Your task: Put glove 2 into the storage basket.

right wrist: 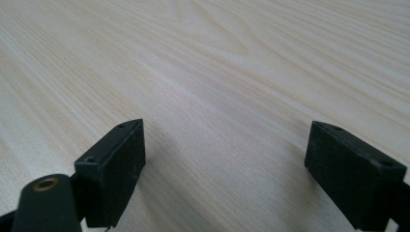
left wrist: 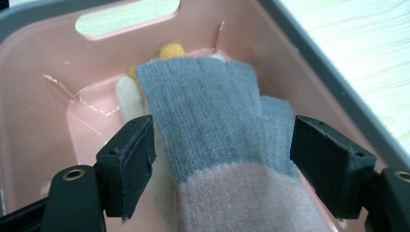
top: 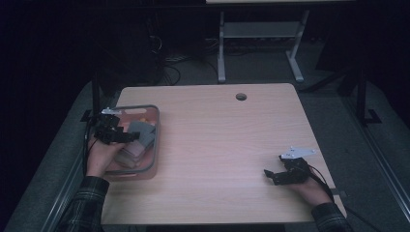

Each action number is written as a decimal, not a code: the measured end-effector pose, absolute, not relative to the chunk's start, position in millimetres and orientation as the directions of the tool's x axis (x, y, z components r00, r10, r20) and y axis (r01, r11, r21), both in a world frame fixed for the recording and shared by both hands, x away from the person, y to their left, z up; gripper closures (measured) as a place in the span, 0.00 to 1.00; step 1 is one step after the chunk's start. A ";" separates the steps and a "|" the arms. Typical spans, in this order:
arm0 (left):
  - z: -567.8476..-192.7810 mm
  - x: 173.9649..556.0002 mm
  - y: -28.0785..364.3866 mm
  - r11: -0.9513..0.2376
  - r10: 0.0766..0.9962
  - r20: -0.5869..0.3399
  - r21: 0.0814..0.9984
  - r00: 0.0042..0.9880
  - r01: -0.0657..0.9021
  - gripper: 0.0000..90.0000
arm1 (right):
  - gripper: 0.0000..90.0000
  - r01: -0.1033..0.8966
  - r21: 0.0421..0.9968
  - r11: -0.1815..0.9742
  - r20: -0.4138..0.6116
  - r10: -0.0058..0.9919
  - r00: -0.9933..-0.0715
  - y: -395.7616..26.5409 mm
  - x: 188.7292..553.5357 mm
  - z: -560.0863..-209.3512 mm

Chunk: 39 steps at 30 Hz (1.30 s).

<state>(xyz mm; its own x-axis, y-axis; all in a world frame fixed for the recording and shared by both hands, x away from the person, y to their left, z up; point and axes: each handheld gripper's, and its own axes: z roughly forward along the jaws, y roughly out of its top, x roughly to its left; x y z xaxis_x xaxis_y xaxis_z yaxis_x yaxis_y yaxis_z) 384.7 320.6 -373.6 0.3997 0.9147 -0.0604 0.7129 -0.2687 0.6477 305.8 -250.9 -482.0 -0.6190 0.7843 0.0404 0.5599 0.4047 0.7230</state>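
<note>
We see the left gripper [left wrist: 222, 159] with its jaws wide, a ribbed grey-and-pink knitted glove [left wrist: 217, 130] lying between the pads but unpressed, inside the smooth pink plastic bin with a grey rim [left wrist: 34, 111]. The right gripper [right wrist: 225, 169] rests open over the pale grained wooden table [right wrist: 217, 58].

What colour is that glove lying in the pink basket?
The glove is grey with a dusty pink cuff, clearest in the left gripper view.
</note>
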 end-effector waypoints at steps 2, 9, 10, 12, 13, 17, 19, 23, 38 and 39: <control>-369.3 384.4 320.5 -0.267 0.913 -0.060 0.657 0.403 0.705 0.26 | 0.15 0.560 0.723 0.405 0.040 0.784 -0.619 -250.9 305.8 -482.0; -353.5 385.3 316.3 -0.253 0.889 -0.107 0.695 0.445 0.673 0.25 | 0.15 0.560 0.723 0.405 0.040 0.784 -0.619 -250.9 305.8 -482.0; -352.2 385.7 314.4 -0.257 0.882 -0.114 0.697 0.457 0.670 0.25 | 0.15 0.560 0.723 0.404 0.041 0.785 -0.619 -250.9 305.7 -482.0; -349.6 385.5 309.5 -0.260 0.869 -0.126 0.708 0.479 0.657 0.25 | 0.15 0.560 0.723 0.404 0.041 0.784 -0.619 -250.9 305.7 -481.9; -348.8 385.3 307.8 -0.264 0.863 -0.128 0.709 0.488 0.654 0.25 | 0.15 0.560 0.723 0.404 0.041 0.784 -0.619 -250.9 305.8 -481.9; -346.1 382.5 294.3 -0.279 0.834 -0.145 0.720 0.532 0.635 0.25 | 0.15 0.560 0.723 0.405 0.040 0.784 -0.619 -250.9 305.7 -482.0; -344.8 379.9 287.2 -0.292 0.819 -0.145 0.728 0.556 0.620 0.25 | 0.15 0.560 0.723 0.404 0.041 0.784 -0.619 -250.9 305.8 -482.0; -343.9 374.5 272.5 -0.309 0.791 -0.150 0.739 0.594 0.598 0.25 | 0.15 0.560 0.723 0.404 0.041 0.785 -0.619 -250.8 305.7 -481.9; -353.4 361.8 223.5 -0.369 0.705 -0.158 0.751 0.691 0.548 0.25 | 0.15 0.564 0.722 0.402 0.045 0.786 -0.617 -250.7 305.5 -481.7; -354.7 360.8 220.6 -0.374 0.700 -0.158 0.750 0.697 0.546 0.25 | 0.15 0.564 0.721 0.402 0.045 0.785 -0.617 -250.7 305.5 -481.7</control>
<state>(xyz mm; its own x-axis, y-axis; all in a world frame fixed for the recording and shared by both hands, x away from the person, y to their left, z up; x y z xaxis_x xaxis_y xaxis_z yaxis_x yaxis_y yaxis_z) 360.8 220.6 -354.7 0.6968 0.6996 -0.1584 0.5458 -0.3738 0.7499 305.5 -250.7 -481.7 -0.6173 0.7854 0.0446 0.5638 0.4022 0.7214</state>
